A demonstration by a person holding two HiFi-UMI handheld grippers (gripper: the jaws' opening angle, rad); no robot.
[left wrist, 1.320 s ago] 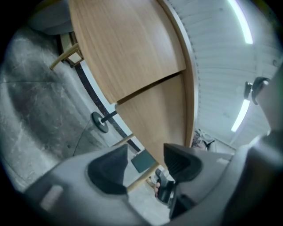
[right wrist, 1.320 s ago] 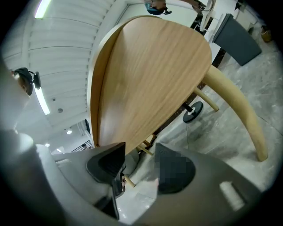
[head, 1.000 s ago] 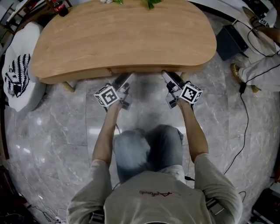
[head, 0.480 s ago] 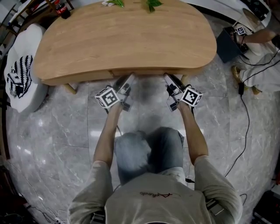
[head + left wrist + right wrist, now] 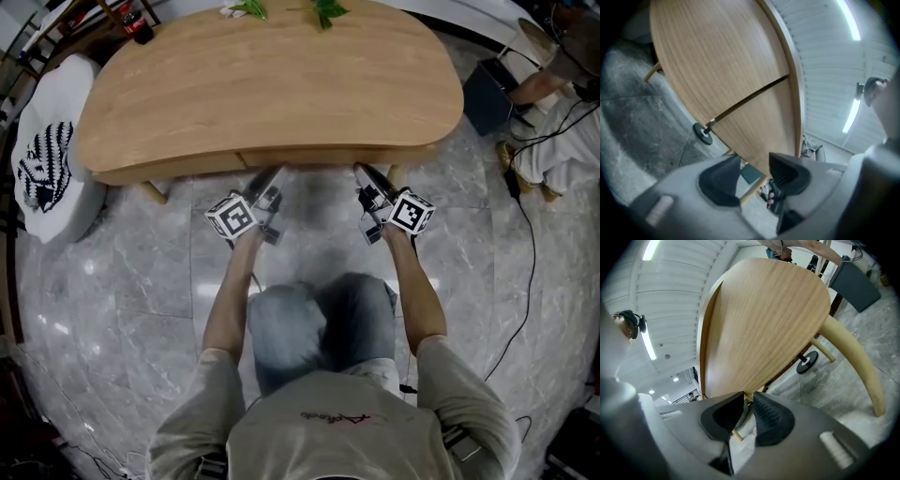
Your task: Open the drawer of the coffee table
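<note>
The oval wooden coffee table (image 5: 272,84) has its drawer front (image 5: 319,153) along the near edge. My left gripper (image 5: 270,178) reaches under that edge at the drawer's left end, and my right gripper (image 5: 364,178) at its right end. In the left gripper view the jaws (image 5: 754,176) have just been closing. A clear gap remains, with the drawer's lower edge (image 5: 759,140) between the tips. In the right gripper view the jaws (image 5: 749,401) have also just been closing and stand almost together, pinching the wooden edge (image 5: 754,362) at their tips.
A white pouf with a black pattern (image 5: 42,169) stands left of the table. A dark bottle (image 5: 134,21) and green leaves (image 5: 323,7) sit at its far edge. A dark box (image 5: 487,94), a floor cable (image 5: 530,253) and a seated person (image 5: 562,131) are at right. Table leg (image 5: 855,362).
Both grippers have kept their place at the table's near edge. The person at the far right has shifted position.
</note>
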